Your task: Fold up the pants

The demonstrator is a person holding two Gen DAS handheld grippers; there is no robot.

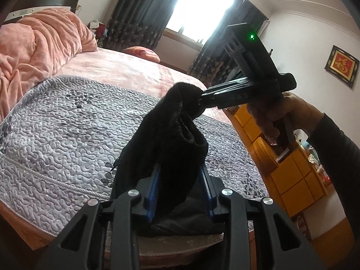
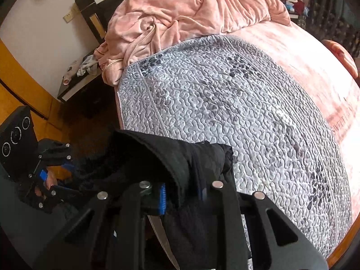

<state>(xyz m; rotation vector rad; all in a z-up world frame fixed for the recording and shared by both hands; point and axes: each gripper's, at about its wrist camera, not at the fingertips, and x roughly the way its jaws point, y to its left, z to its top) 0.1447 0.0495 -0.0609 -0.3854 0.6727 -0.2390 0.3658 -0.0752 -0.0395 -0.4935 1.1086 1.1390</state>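
The black pants (image 1: 177,139) hang bunched between both grippers above the near edge of the bed. My left gripper (image 1: 180,180) is shut on the fabric, which fills the gap between its blue pads. My right gripper (image 1: 200,99) is shut on the upper end of the pants, held up by a hand at the right. In the right wrist view the pants (image 2: 180,157) drape over my right gripper (image 2: 184,193), and my left gripper (image 2: 67,180) holds the other end at lower left, off the bed edge.
A grey quilted cover (image 1: 67,130) lies over the bed's near half, also seen in the right wrist view (image 2: 225,103). A heaped pink blanket (image 2: 180,11) lies at the headboard. A nightstand (image 2: 76,83) stands beside the bed. Orange cabinets (image 1: 292,175) are at right.
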